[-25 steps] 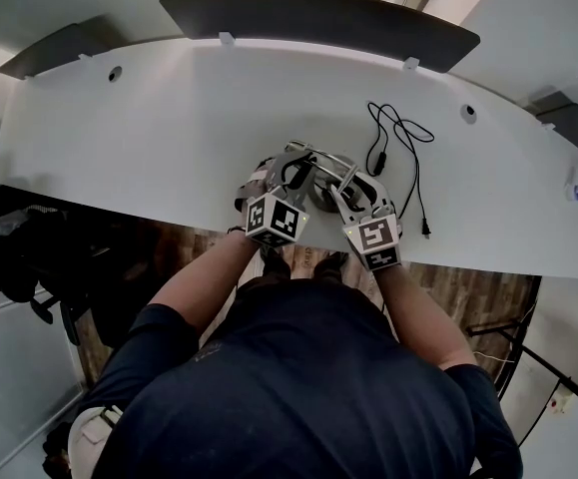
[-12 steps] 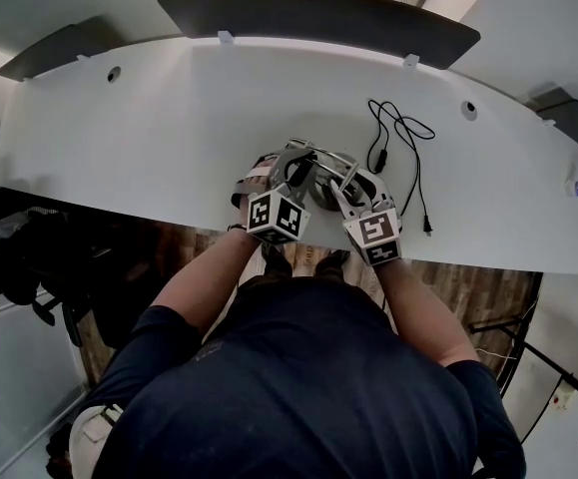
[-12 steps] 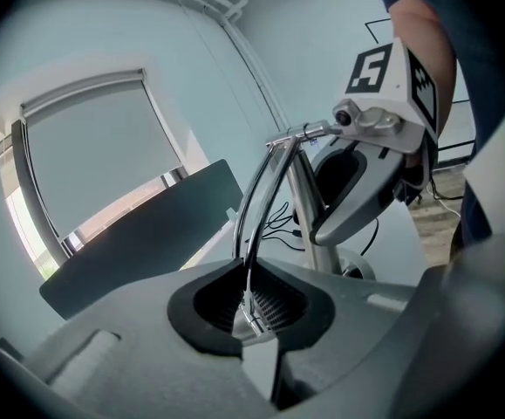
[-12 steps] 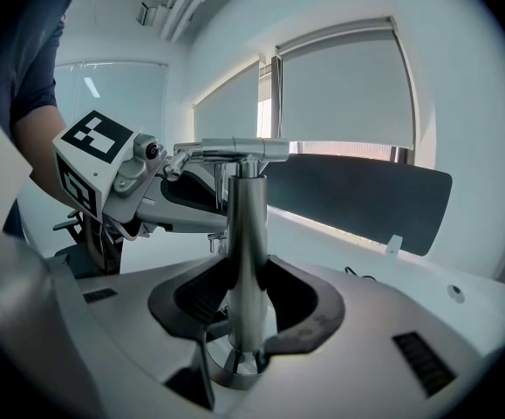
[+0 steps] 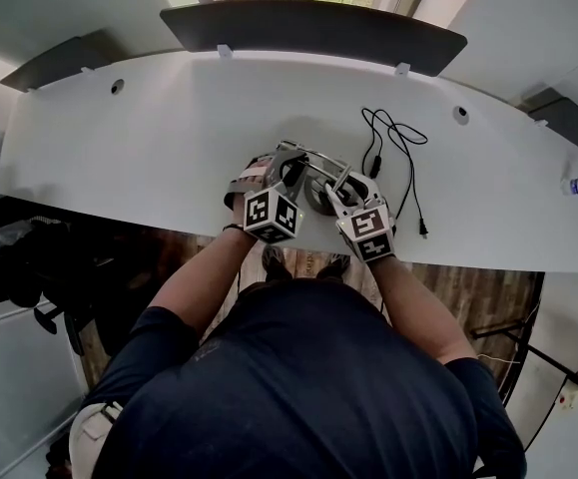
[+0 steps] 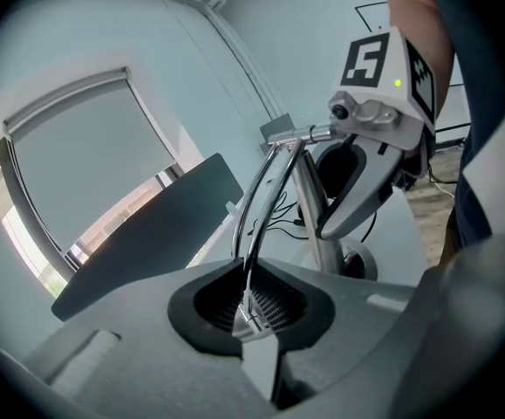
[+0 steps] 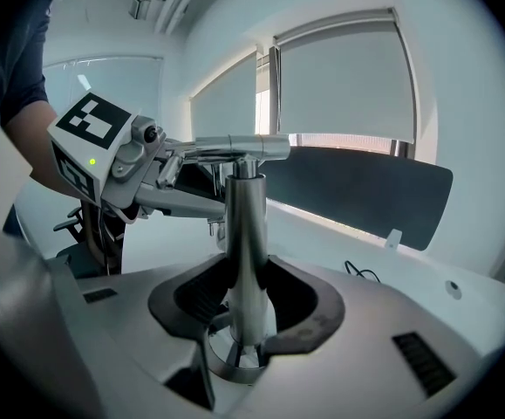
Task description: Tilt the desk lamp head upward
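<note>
Widest of all is the white desk (image 5: 149, 138), a long, smooth, curved top. A dark grey panel (image 5: 308, 23) with rounded ends stands along its far edge under the window. Below it in the head view is the person's dark blue shirt (image 5: 298, 387), with both forearms reaching out to the desk's near edge.

There stands the desk lamp (image 5: 318, 173), polished chrome all over. It sits about midway along the near edge, between the two grippers and just left of a loose black cable (image 5: 398, 143).

The right gripper (image 7: 248, 308) has just been closing. Its ribbed black pads sit either side of the lamp's upright post (image 7: 246, 234), a smooth round mirror-bright tube, and they hold it just above the round base (image 7: 221, 365). A short horizontal bar (image 7: 235, 149) caps the post.

Over to the left gripper (image 6: 250, 308), whose jaws have also just been closing. They're nearly together now, pinched on the end of a curved arm (image 6: 265, 199). This is a pair of thin chrome rods side by side, sweeping up from the pads in an arc to the top of the post.

Each gripper carries a white cube with black square markers. Smallest of all, the cable's plug (image 5: 423, 230) lies near the desk's front edge.
</note>
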{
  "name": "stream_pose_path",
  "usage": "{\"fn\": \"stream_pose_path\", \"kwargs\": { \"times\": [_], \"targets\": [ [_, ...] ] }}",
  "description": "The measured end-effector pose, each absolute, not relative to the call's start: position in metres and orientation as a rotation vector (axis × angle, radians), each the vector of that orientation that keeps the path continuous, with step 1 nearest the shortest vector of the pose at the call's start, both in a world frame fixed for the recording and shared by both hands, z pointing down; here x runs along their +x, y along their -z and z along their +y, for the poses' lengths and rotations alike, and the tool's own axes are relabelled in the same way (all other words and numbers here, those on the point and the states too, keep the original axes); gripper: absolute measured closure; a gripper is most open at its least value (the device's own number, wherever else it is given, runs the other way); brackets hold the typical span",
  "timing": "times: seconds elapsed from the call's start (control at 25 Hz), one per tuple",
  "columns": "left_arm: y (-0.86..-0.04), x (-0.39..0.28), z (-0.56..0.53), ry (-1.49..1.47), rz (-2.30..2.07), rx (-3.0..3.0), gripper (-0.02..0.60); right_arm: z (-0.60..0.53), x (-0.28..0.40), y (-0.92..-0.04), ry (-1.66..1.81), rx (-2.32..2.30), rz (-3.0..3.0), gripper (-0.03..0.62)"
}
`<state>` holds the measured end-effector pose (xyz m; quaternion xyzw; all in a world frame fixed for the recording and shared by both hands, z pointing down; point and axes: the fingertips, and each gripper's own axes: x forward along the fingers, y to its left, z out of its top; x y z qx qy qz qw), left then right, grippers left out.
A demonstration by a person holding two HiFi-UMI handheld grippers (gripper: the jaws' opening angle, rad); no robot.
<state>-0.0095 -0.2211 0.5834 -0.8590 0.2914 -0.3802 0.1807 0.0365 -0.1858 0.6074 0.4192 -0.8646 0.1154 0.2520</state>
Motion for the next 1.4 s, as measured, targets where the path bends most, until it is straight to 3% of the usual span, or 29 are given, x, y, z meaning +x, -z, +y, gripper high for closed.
{"fn": "stream_pose_path", "kwargs": {
  "times": [1.4],
  "targets": [
    [-0.467,-0.01,-0.214,1.101,0.745,-1.89,0.477,-0.185,0.037,-0.611,-0.368,1.1,-2.305,0.448]
  ]
}}
